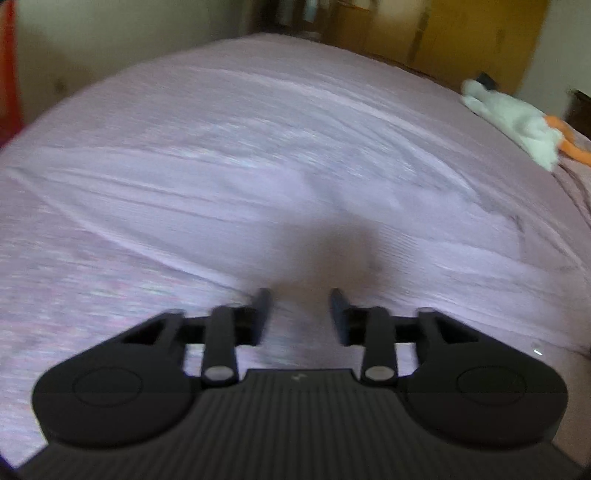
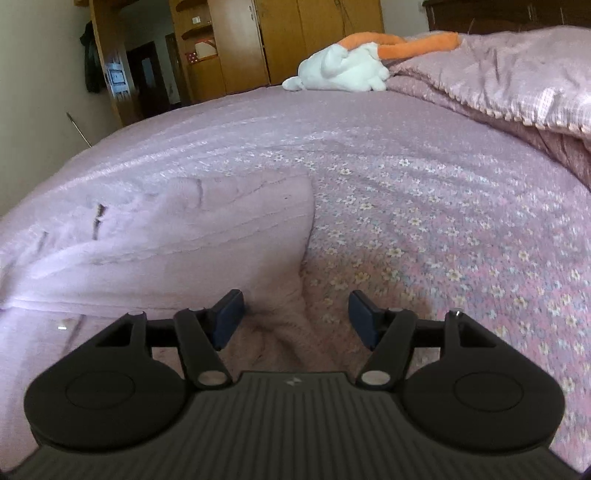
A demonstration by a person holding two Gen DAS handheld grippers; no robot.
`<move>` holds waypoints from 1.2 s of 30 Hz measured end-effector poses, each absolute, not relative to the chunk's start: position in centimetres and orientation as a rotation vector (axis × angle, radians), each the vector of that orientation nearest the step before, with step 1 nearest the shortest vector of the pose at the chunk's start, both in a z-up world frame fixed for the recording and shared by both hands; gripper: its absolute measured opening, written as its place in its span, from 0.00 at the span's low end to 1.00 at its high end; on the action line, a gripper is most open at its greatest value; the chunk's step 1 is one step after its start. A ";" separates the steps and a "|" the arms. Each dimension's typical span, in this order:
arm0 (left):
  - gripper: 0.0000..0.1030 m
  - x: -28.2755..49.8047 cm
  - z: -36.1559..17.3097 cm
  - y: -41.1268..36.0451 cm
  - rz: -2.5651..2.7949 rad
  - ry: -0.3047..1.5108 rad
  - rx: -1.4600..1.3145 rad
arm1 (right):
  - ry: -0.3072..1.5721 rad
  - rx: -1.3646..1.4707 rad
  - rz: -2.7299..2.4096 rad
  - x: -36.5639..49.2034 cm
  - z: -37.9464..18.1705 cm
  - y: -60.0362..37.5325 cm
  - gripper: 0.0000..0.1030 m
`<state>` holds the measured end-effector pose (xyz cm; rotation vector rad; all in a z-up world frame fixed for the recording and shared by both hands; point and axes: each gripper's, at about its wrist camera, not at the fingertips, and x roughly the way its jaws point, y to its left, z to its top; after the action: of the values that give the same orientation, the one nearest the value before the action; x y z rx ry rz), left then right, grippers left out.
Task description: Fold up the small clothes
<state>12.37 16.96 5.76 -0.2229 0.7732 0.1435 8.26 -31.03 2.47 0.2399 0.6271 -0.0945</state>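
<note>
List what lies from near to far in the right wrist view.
Open right gripper → fuzzy pale pink garment → flowered pink bedspread → white plush toy with orange limbs → wooden wardrobe.

Fuzzy pink knit garment (image 2: 207,236), floral cloth bedspread (image 2: 443,229), matt black plastic right tool (image 2: 295,317), glossy wood wardrobe (image 2: 295,37)

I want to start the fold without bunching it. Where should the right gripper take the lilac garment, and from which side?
Grip the near corner of the lilac garment, where it narrows to a bunched tip between the open fingers of the right gripper. Come in low from the near side: that corner points toward the gripper.
</note>
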 end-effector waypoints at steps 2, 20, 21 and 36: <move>0.55 11.8 6.2 18.7 0.203 0.743 -0.215 | 0.612 0.244 -0.084 7.2 3.3 -30.8 0.68; 0.68 14.3 2.5 30.8 0.308 0.640 -0.599 | 0.671 0.295 -0.021 1.2 4.1 -23.6 0.77; 0.68 14.6 2.3 31.1 0.300 0.625 -0.615 | 0.688 0.299 -0.030 1.4 3.5 -23.4 0.77; 0.11 16.6 0.5 35.5 0.253 0.530 -0.769 | 0.695 0.229 -0.066 2.7 1.3 -21.4 0.94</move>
<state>16.62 35.55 0.46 -0.7689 0.5300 0.2530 2.71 -21.38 1.35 0.2292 0.6954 -0.0658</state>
